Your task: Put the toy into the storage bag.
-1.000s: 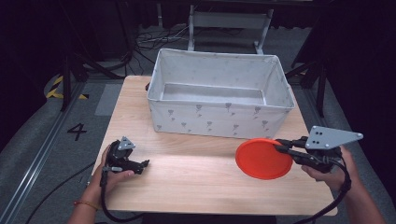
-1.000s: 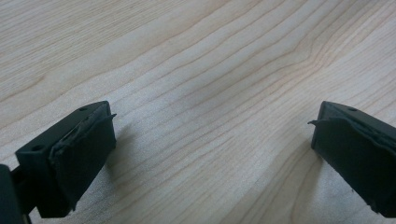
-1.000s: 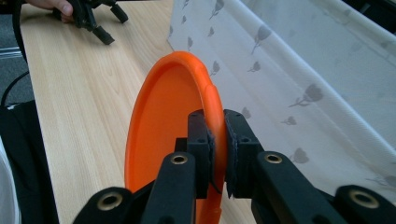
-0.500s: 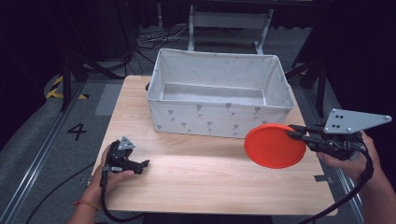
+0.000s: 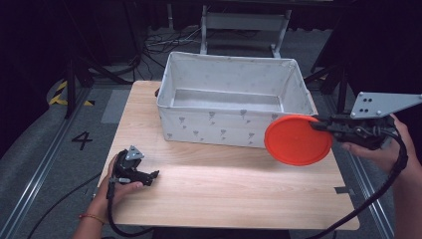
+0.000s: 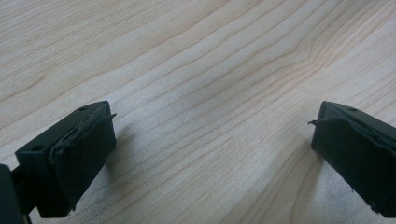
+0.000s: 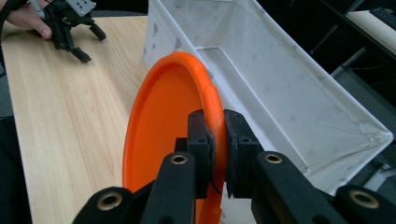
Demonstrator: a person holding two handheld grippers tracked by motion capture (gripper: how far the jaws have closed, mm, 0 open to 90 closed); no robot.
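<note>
Dark studio floor, pale wooden bench (image 5: 224,189). Right tool (image 7: 217,140): clamped on orange plate (image 5: 297,140) rim, now lifted off the bench and carried up toward the white fabric bin (image 5: 231,107), likely for dropping in. Left tool (image 5: 149,175): jaws apart, empty, resting on bench.

- One wooden table (image 5: 239,189).
- One white fabric bin (image 5: 219,127) standing on it.
- One orange plate (image 5: 297,140).
- Two handheld grippers: the left gripper (image 5: 149,175) and the right gripper (image 5: 318,123).
- Two hands: a left hand (image 5: 115,189) and a right hand (image 5: 383,152).
</note>
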